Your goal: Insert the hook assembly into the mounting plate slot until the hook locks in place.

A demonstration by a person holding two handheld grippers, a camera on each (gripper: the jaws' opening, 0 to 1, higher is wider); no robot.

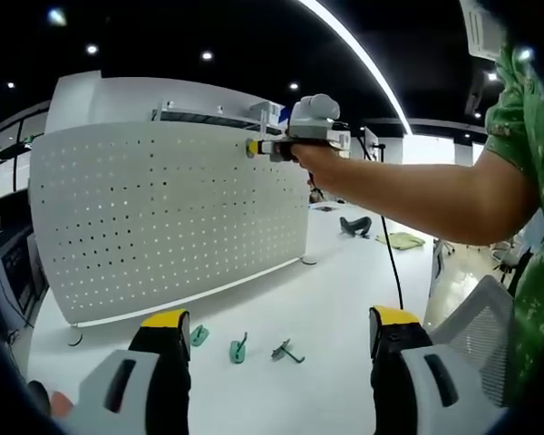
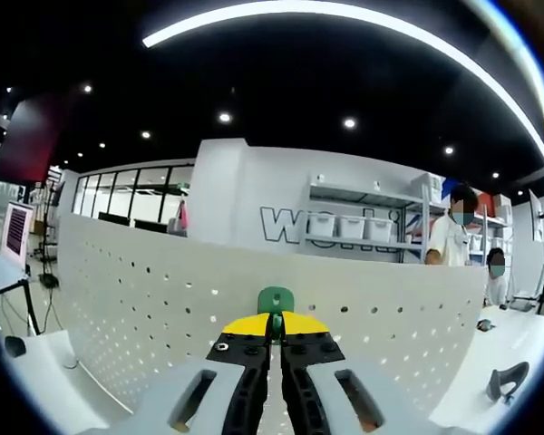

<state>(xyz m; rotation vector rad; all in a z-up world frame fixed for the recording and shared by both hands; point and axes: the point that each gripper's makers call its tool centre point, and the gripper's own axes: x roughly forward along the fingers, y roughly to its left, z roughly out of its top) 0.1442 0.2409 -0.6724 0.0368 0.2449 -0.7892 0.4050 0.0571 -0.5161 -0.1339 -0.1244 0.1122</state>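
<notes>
You've got the right gripper (image 2: pixel 274 337) up at the top edge of the white pegboard panel (image 1: pixel 163 217), and its jaws are pressed together on a green hook (image 2: pixel 276 300) — only the rounded green head pokes out above the yellow tips, so the rest of the piece is buried in the grip; that tight pinch makes sense, since you need the hook rigid while you line it up with a hole; in the left gripper view your right gripper (image 1: pixel 295 143) sits at the panel's upper right corner, held out on an outstretched arm, square to the face of the board, which I'd judge is the approach you want for pushing straight in; whether the hook is already seated in a slot or only touching the surface, I can't tell from here; the left gripper (image 1: pixel 276 331) hangs back low over the white table (image 1: pixel 335 299), jaws spread wide and holding nothing — it looks parked there to keep the whole workspace in sight; between its tips you can see three spare green hooks (image 1: pixel 238 348) lying on the table just in front of the panel's foot, well apart from the one you're carrying; next, I'd say, you press in steadily and don't let go until it catches.
</notes>
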